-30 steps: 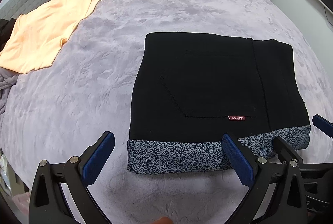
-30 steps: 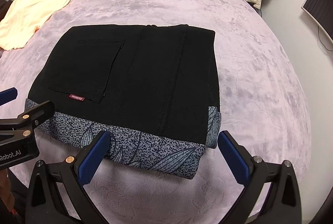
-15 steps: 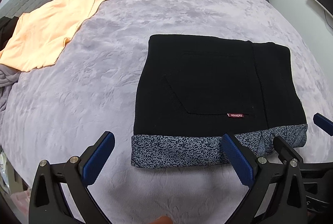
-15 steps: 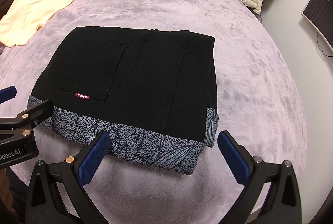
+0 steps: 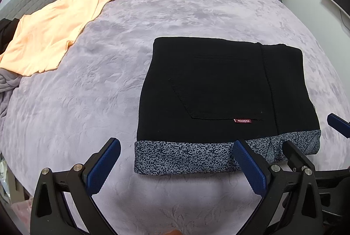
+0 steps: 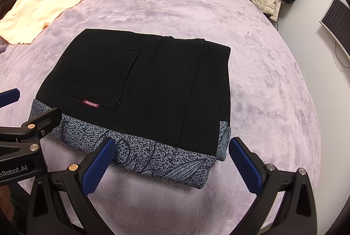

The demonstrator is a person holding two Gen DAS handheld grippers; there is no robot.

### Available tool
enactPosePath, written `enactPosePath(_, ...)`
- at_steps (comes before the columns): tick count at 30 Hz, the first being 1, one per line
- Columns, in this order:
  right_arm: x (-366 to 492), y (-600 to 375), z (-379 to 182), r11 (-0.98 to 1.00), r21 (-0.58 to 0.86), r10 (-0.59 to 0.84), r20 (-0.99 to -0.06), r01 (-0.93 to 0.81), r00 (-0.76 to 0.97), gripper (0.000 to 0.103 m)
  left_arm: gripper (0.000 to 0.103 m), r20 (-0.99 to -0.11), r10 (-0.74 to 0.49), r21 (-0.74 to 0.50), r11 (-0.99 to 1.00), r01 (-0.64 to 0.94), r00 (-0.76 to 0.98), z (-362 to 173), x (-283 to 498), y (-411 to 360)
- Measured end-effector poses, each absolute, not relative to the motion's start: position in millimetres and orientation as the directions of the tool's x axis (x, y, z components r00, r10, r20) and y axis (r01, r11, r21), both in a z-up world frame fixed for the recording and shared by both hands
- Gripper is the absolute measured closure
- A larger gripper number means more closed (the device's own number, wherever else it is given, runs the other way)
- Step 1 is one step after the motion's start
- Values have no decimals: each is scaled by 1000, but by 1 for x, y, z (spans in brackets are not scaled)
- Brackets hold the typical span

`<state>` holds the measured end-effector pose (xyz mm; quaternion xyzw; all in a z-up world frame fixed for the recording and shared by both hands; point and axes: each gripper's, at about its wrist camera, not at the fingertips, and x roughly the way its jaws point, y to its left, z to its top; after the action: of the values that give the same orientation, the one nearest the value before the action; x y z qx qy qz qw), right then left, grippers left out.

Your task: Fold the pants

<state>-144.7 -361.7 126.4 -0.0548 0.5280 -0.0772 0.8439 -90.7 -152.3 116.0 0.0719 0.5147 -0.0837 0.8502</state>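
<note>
Black pants point(image 5: 221, 90) lie folded flat on a lilac bed point(image 5: 87, 103); left tool point(image 5: 176, 166) and right tool point(image 6: 169, 160), both spread, seemingly hover just short of them.

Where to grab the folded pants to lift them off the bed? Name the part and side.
Take the folded pants by the thick patterned edge nearest the tongs, coming in low from the near side. That edge is where the stacked layers end, so a pinch there probably catches them all.
</note>
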Motion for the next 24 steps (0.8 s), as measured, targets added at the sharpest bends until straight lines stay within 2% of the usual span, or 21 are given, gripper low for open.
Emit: enactPosePath(24,-151,-394,131,989,-127,-149,-867,80,476,0,0,-876,-50,98,956,278,480,127,-94,-205)
